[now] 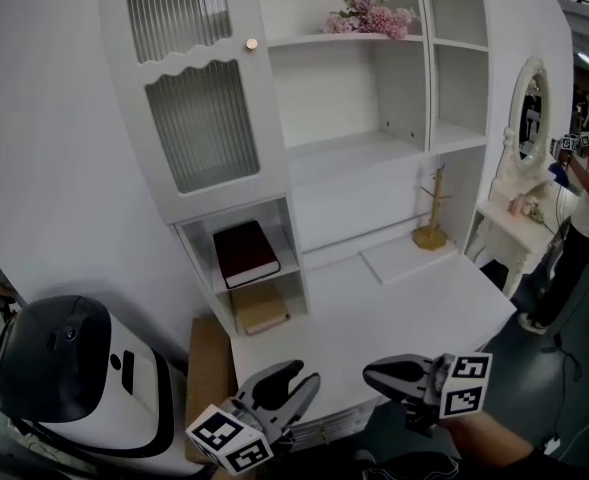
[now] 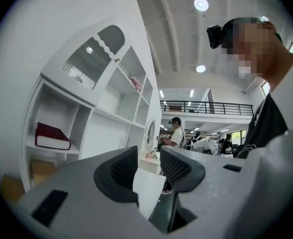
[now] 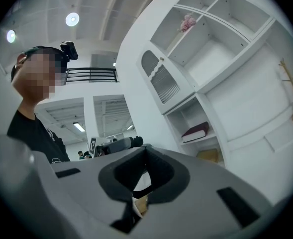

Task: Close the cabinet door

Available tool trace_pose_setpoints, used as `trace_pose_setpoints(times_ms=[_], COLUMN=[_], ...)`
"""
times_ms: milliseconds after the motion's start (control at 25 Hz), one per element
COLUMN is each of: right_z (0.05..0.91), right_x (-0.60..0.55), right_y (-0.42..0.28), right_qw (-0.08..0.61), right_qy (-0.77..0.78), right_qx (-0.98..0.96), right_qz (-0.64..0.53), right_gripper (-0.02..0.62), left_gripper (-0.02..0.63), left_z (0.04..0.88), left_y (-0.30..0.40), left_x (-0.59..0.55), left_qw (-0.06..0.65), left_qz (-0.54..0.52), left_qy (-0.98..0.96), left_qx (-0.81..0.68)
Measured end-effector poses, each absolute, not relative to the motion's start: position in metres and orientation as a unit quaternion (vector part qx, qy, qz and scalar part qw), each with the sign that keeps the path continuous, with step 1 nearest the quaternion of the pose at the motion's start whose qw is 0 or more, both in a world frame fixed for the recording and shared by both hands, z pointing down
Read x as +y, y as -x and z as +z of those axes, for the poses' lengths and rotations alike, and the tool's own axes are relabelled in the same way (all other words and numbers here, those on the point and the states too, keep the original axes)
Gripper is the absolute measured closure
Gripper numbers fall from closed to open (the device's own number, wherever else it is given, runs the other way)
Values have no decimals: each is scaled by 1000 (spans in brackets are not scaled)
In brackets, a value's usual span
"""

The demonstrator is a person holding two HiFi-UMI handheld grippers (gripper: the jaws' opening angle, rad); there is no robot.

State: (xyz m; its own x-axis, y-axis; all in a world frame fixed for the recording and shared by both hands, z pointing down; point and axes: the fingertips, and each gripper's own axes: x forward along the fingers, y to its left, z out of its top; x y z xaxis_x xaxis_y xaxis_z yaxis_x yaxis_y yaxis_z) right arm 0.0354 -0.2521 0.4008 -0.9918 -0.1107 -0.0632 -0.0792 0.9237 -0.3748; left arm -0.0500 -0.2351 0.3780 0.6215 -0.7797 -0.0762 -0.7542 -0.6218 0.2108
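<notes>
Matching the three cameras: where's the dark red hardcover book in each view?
Head view: dark red hardcover book lies left of centre, in the upper open cubby.
Left gripper view: book at the far left, a little below mid-height.
Right gripper view: book right of centre, just below mid-height.
Shared landmark: white ribbed-glass cabinet door, directly above the book's cubby.

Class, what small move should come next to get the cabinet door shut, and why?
Probably lift the left tongs toward the cabinet door: it stands swung out from the shelves, while those tongs sit low by the desk, open and empty.
</notes>
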Motion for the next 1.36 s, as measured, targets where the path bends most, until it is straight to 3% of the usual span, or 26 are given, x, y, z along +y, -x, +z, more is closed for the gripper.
trace_pose_setpoints(times_ms=[240, 1360], right_z=[424, 470], right_x=[-214, -177], right_y=[-26, 10], right_qw=[24, -6], right_qy=[55, 33], right_qx=[981, 977], right_qz=[-184, -210], right_gripper=[589, 589], left_gripper=[600, 601], left_z=[411, 455], left_y=[36, 55], left_x=[-189, -152], left_qw=[95, 135], left_qz=[-96, -58], left_qy=[-899, -885], left_qx=[-417, -442])
